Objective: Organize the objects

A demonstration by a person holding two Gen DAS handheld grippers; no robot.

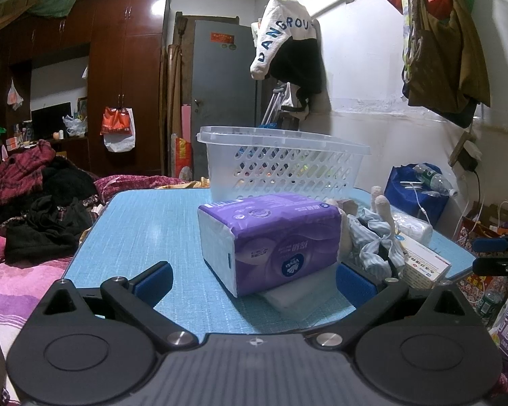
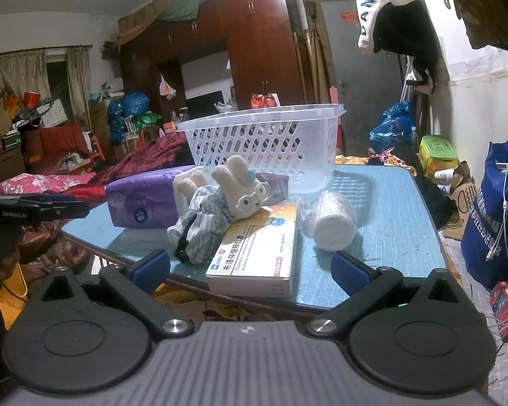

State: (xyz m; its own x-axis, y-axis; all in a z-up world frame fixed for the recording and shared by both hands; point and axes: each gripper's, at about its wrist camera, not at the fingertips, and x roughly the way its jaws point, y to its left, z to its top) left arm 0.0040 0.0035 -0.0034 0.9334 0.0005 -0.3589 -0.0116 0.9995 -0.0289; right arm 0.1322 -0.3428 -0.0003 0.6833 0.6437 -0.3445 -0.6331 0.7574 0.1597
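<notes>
A purple tissue pack point(image 1: 271, 240) lies on the blue table point(image 1: 145, 223), resting on a white block point(image 1: 301, 296). My left gripper point(image 1: 254, 277) stands open around its near end, not touching. Behind it sits a clear lattice basket point(image 1: 281, 165). In the right wrist view my right gripper point(image 2: 250, 267) is open at the table's near edge, with a white and orange medicine box point(image 2: 257, 257) between its fingers. A plush rabbit in striped cloth point(image 2: 220, 203) leans on the box. A wrapped white roll point(image 2: 332, 220) lies to the right. The basket point(image 2: 264, 142) and tissue pack point(image 2: 142, 199) are behind.
A bed piled with dark and red clothes point(image 1: 34, 203) lies left of the table. A blue bag point(image 2: 494, 216) with cables stands on the floor at right. Clothes hang on the wall point(image 1: 288, 50) behind the basket. The other gripper point(image 2: 34, 209) shows at the left edge.
</notes>
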